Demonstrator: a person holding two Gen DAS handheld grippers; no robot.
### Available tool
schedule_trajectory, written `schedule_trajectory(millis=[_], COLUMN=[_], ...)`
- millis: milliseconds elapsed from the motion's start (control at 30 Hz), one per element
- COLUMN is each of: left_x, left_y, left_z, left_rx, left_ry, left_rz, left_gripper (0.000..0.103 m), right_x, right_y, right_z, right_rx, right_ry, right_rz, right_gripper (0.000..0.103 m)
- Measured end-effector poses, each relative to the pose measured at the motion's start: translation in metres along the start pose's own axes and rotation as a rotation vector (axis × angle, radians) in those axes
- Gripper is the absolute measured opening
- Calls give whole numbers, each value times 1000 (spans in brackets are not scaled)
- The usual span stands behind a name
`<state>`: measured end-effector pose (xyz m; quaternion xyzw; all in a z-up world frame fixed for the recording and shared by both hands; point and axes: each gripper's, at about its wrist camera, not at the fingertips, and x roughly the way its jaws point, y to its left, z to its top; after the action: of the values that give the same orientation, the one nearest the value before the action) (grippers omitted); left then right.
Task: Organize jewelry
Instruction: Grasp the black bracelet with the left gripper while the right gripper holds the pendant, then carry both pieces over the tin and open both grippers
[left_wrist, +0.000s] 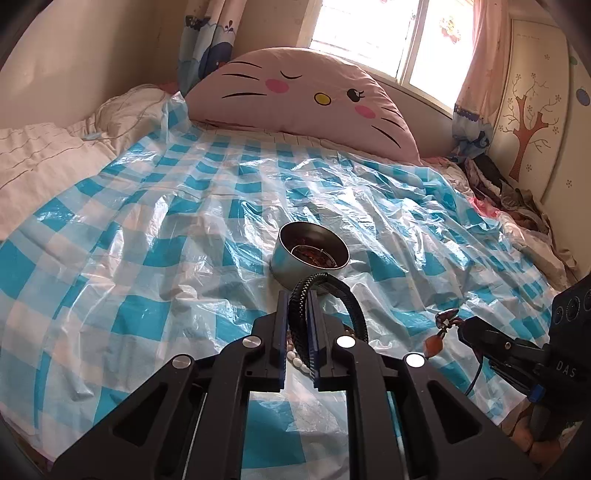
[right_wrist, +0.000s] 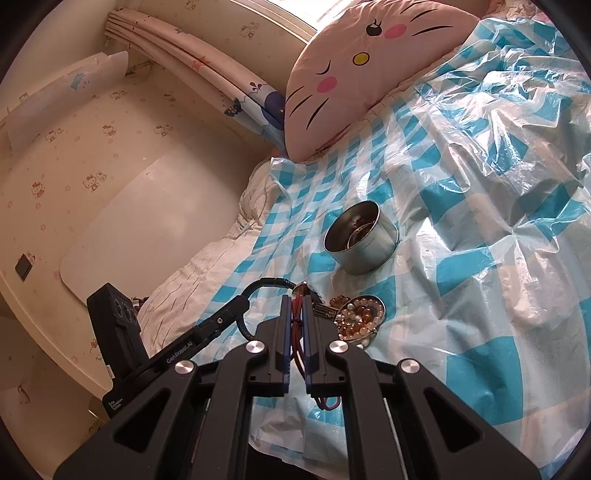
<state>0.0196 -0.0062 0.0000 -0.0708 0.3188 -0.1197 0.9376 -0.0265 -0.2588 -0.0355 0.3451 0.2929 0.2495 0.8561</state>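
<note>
My left gripper (left_wrist: 298, 295) has its fingers (left_wrist: 283, 325) pinching a black braided bracelet (left_wrist: 334, 291), whose loop arches up out of the grip and over to the right, lifted off the bed. Just ahead of it a round metal tin (left_wrist: 295, 264) stands on the blue-and-white checked plastic sheet (left_wrist: 129, 229) spread over the bed, with some reddish jewelry (left_wrist: 314, 256) lying in its bottom. Under my left fingers a string of white beads (left_wrist: 297, 360) shows on the sheet.

My right gripper (right_wrist: 295, 299) has its fingers (right_wrist: 284, 325) pressed on a red cord (right_wrist: 297, 317), which hangs down below them in a loop. Just to the right of these fingers a heap of amber and pearl beads (right_wrist: 360, 317) lies on the sheet, the tin beyond it. A pink cat-face pillow (left_wrist: 295, 99) leans at the head of the bed.
</note>
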Motion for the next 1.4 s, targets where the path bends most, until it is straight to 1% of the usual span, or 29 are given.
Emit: schedule_trajectory(millis=[200,967,1200,1400], left_x=[-1,-1,3,19], left_y=[1,0,-1,5], left_z=[0,0,7,19], left_rx=[0,0,-14,-44], left_ry=[-4,-6,-7,6], left_rz=[0,-3,-23,-49], left_gripper=[9,9,9,9], right_x=[4,3,7,20], right_y=[4,3,1,-2], right_z=[-1,-2,8,24], right_rx=[-32,-24,2,35], right_ry=[14,9,18,5], right_rz=[-27,-19,2,60], right_gripper=[6,6,6,6])
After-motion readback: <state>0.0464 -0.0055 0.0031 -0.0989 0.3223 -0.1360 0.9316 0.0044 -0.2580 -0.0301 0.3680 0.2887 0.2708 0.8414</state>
